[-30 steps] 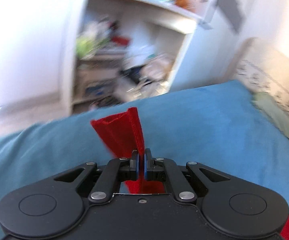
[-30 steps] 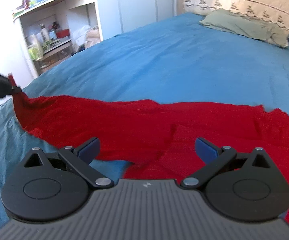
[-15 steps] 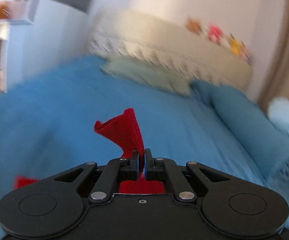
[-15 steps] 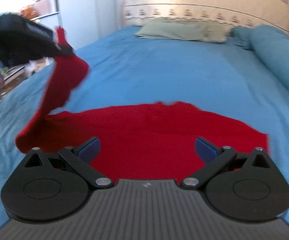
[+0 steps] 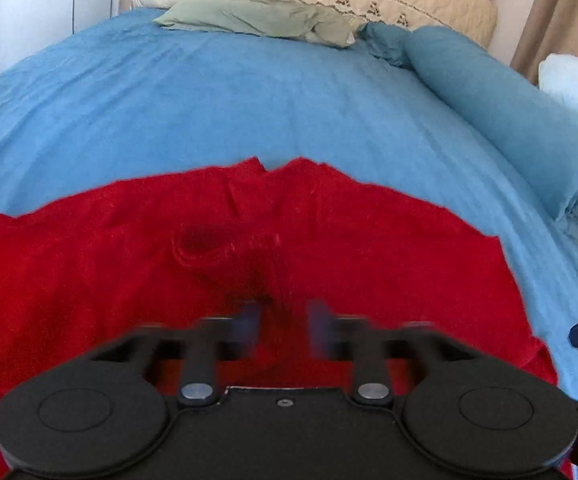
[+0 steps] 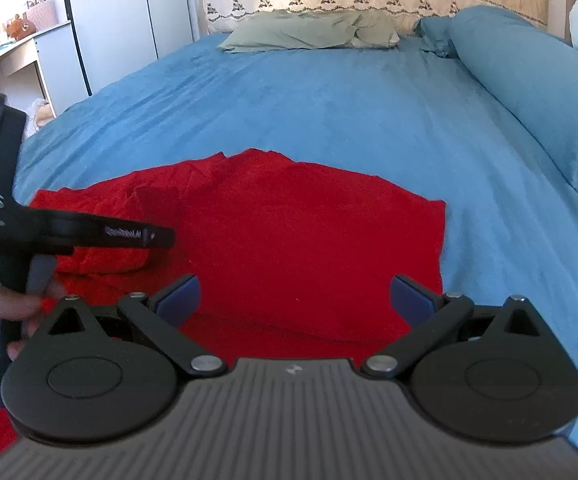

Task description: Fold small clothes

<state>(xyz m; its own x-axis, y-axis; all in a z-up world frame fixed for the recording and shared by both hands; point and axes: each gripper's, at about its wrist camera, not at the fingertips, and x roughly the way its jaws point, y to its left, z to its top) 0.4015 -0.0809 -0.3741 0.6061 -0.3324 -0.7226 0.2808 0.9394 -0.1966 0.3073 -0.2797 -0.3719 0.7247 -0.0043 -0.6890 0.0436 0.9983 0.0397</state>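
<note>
Hovering both grippers over red garment (image 6: 289,232) on bed (image 6: 329,112): left gripper (image 5: 283,328) parted, right gripper (image 6: 295,300) wide, both empty. Soft, limp (probably light); I'd pinch a hem corner.

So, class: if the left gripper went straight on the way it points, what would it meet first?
Probably the red garment lying just beyond the left gripper; depth is unclear, so it might skim onto the blue bedspread.
</note>
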